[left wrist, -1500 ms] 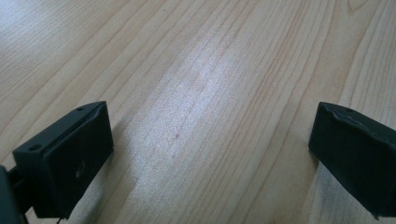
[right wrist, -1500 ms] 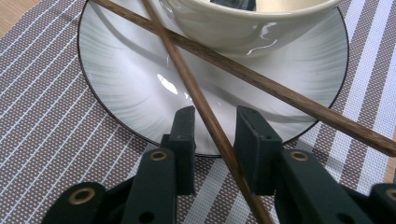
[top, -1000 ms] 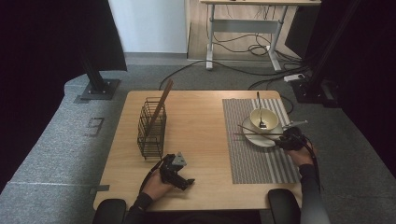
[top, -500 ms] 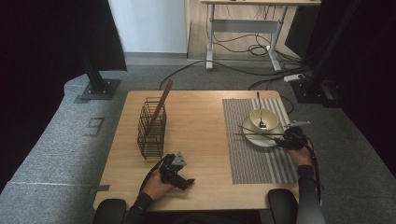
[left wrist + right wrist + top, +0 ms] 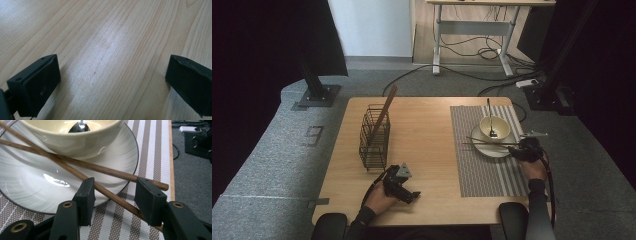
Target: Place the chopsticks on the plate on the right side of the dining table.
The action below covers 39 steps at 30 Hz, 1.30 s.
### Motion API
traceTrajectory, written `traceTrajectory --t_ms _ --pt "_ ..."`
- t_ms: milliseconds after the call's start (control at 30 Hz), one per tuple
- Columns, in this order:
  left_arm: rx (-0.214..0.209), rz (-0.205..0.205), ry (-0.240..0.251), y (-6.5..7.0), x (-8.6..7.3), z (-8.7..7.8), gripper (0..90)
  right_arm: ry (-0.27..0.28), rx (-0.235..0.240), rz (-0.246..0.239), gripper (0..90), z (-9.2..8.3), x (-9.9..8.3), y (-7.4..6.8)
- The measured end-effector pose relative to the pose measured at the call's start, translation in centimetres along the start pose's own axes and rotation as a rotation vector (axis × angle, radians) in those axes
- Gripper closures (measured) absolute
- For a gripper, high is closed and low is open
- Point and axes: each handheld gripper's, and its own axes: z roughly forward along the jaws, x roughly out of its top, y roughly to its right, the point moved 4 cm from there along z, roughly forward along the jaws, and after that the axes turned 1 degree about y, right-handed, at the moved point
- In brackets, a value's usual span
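Note:
Two brown wooden chopsticks (image 5: 105, 171) lie crossed on a white plate (image 5: 30, 185), in front of a cream bowl (image 5: 75, 141) that holds a spoon (image 5: 78, 127). My right gripper (image 5: 113, 195) is at the plate's right rim with its jaws on either side of the chopstick ends. The jaws have just been opening and the pads do not press on the sticks. In the high view, the chopsticks (image 5: 487, 142) point left from the right gripper (image 5: 518, 149). My left gripper (image 5: 404, 192) rests open near the table's front edge, with bare wood between its jaws (image 5: 112, 77).
A striped placemat (image 5: 482, 170) lies under the plate (image 5: 492, 150) and bowl (image 5: 494, 127). A black wire basket (image 5: 374, 137) with a wooden stick (image 5: 384, 112) leaning in it stands on the left of the wooden table (image 5: 427, 130). Cables and a desk frame are on the floor beyond.

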Motion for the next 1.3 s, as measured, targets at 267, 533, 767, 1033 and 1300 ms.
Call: traceTrajectory --t_ms 267,533,767,1033,1300 --pt "0.0 0.0 0.0 0.0 0.0 0.0 0.0 0.001 -0.039 -0.029 47.8 0.34 0.0 -0.02" --pt "0.0 0.0 0.001 0.01 0.01 0.02 0.0 0.019 -0.082 -0.057 44.5 0.61 0.13 0.11" --pt "-0.002 0.001 0.0 0.03 0.05 0.05 0.0 0.028 -0.096 -0.049 42.9 0.76 0.18 0.5" --pt "-0.004 0.003 0.0 0.07 0.08 0.07 0.0 0.034 -0.101 -0.057 40.4 0.85 0.25 0.58" --pt "-0.006 0.008 -0.001 0.1 0.09 0.08 0.0 0.041 -0.093 -0.055 37.3 0.2 0.2 0.16"
